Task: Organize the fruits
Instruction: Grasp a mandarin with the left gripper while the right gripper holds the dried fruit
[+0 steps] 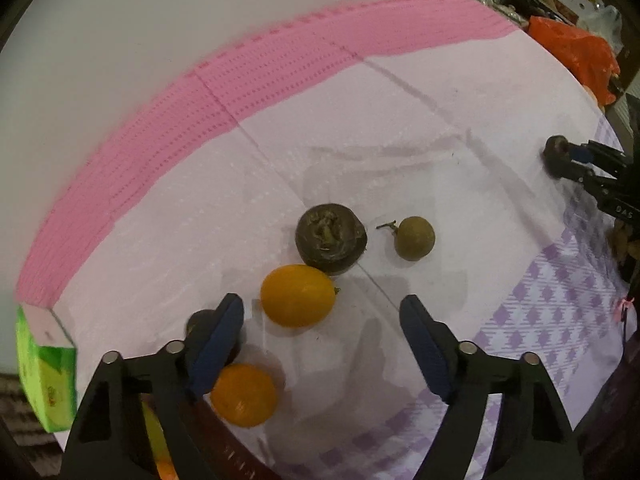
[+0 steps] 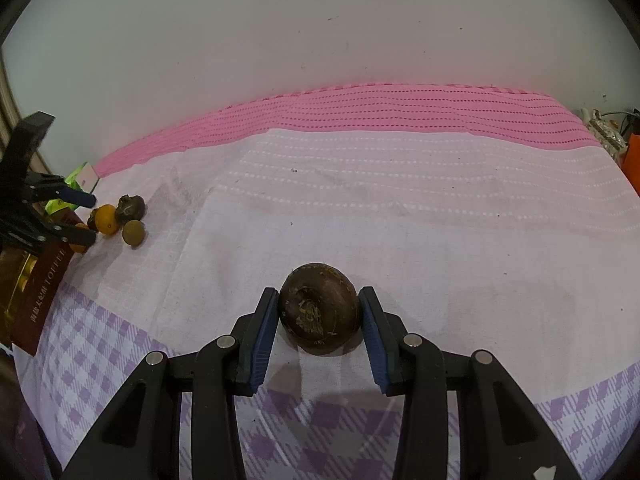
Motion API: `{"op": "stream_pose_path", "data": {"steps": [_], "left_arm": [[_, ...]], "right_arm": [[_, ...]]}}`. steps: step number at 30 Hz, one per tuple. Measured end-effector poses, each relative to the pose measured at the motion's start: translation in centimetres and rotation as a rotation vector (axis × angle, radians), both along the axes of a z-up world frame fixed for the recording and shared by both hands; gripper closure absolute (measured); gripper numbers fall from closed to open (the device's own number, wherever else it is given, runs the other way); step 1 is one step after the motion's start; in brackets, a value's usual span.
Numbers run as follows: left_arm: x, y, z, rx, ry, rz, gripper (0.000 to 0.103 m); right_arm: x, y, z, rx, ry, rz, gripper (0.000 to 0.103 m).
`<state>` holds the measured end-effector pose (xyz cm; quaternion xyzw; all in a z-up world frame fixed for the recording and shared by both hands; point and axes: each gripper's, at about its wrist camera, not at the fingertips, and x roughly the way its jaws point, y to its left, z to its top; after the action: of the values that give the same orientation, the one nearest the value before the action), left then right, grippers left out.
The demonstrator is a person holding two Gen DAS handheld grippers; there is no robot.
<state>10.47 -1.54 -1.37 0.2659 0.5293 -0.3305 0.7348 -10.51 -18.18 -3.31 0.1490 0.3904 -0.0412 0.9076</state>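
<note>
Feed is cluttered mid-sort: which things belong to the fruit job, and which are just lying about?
Job: dark brown fruit in right tongs; oval orange fruit; round orange fruit; small olive-green fruit; wrinkled dark fruit.
Lying about: green box; maroon box; orange bag.

The tabletop is covered by a matt woven cloth (image 2: pixel 400 208), pink and ribbed at the far edge, pale with stitched dotted lines in the middle, lilac-checked near. A dark brown fruit (image 2: pixel 318 308) with dull, rough, scuffed skin is seen between ridged blue pads (image 2: pixel 262 336) of a matt black plastic hand-held gripper (image 2: pixel 319 312) with small shiny metal pins. At the left, two orange fruits (image 1: pixel 298 295) are shown with smooth, slightly glossy skin.
</note>
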Motion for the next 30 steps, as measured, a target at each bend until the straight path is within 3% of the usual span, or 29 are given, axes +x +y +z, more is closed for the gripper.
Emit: {"op": "stream_pose_path", "data": {"steps": [3,4,5,7,10,14,20,30], "left_arm": [[0.5,-0.1,-1.3,0.005,0.033,0.018,0.045],[0.6,0.0,-1.5,0.003,0.040,0.027,0.059],[0.7,0.2,-1.7,-0.010,0.063,0.042,0.061],[0.7,0.9,-1.8,-0.053,0.098,0.088,0.061],[-0.5,1.9,-1.5,-0.069,0.082,0.174,0.061],[-4.3,3.8,0.7,-0.198,0.076,0.310,0.061],[-10.5,5.6,3.7,-0.298,0.069,0.449,0.061],[-17.1,9.0,7.0,-0.328,-0.006,0.557,0.061]], "right_arm": [[0.0,0.0,0.0,0.000,0.000,0.000,0.065],[0.0,0.0,0.0,0.001,0.000,0.000,0.065],[0.0,0.0,0.0,0.000,0.000,0.001,0.065],[0.0,0.0,0.0,0.000,0.000,0.001,0.065],[0.0,0.0,-0.1,0.001,0.000,0.001,0.065],[0.0,0.0,-0.1,0.003,0.000,0.001,0.065],[0.0,-0.1,-0.1,0.005,0.001,0.001,0.065],[0.0,-0.1,-0.2,0.005,0.002,0.000,0.065]]}}
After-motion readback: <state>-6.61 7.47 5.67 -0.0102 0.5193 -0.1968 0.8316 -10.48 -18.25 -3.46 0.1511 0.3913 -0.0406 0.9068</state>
